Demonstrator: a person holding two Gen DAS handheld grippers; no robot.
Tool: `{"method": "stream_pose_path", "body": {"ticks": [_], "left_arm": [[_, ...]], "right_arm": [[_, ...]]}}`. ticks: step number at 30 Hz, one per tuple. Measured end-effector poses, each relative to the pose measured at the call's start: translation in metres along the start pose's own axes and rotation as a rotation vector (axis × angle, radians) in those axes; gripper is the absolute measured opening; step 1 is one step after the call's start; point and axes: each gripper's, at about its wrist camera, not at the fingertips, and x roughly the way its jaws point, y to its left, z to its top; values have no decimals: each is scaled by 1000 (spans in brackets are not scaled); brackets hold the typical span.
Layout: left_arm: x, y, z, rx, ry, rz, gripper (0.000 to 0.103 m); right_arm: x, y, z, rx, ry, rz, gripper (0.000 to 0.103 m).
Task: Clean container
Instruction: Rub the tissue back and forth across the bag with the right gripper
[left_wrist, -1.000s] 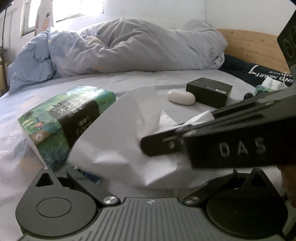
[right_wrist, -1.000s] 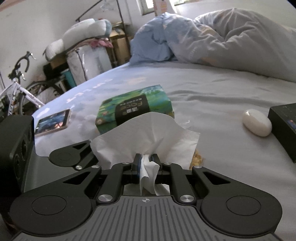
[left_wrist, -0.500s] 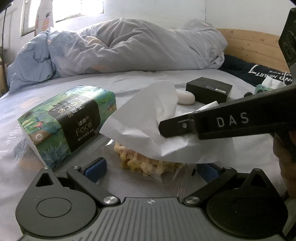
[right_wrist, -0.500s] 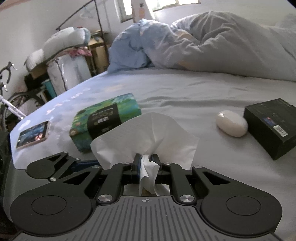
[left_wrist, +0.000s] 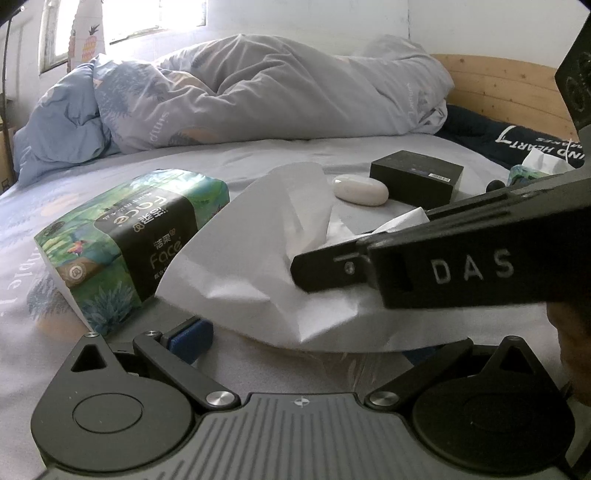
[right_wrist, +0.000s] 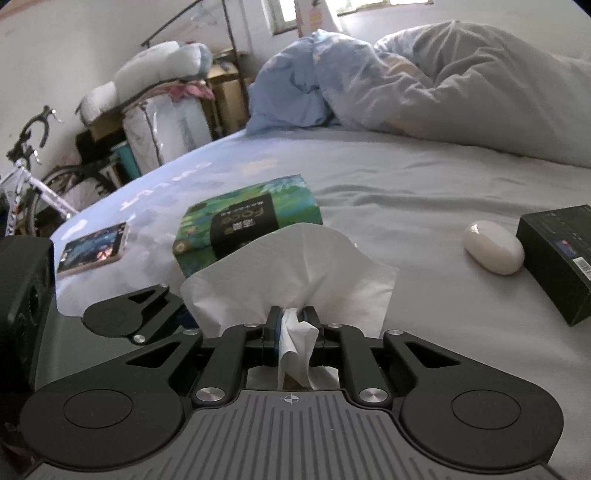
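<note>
White tissue (right_wrist: 295, 269) was pinched between the closed jaws of the right gripper (right_wrist: 291, 317), fanning out above the grey bedsheet (right_wrist: 406, 192). From the left wrist, that tissue (left_wrist: 258, 258) draped over the clear container (left_wrist: 351, 365), hiding all but a crinkled plastic edge; its contents could not be made out. The left gripper (left_wrist: 295, 339) stood wide, one blue pad (left_wrist: 190, 338) showing, the container between its fingers. Only the right wrist showed a phone (right_wrist: 92, 249) and a bicycle (right_wrist: 33, 177). Both showed the green tissue pack (left_wrist: 129, 240), white case (left_wrist: 360, 189) and black box (left_wrist: 415, 177).
</note>
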Motion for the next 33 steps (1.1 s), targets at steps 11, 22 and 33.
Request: {"method": "stream_pose_path", "body": {"ticks": [11, 22, 33], "left_arm": [[0, 0, 0, 0, 1, -1, 103], [0, 0, -1, 4, 6, 0, 103], [2, -1, -1, 5, 8, 2, 103]], "right_arm": [[-2, -16, 1, 36, 3, -70, 13], [3, -14, -2, 36, -34, -63, 14], [1, -7, 1, 18, -7, -12, 14]]}}
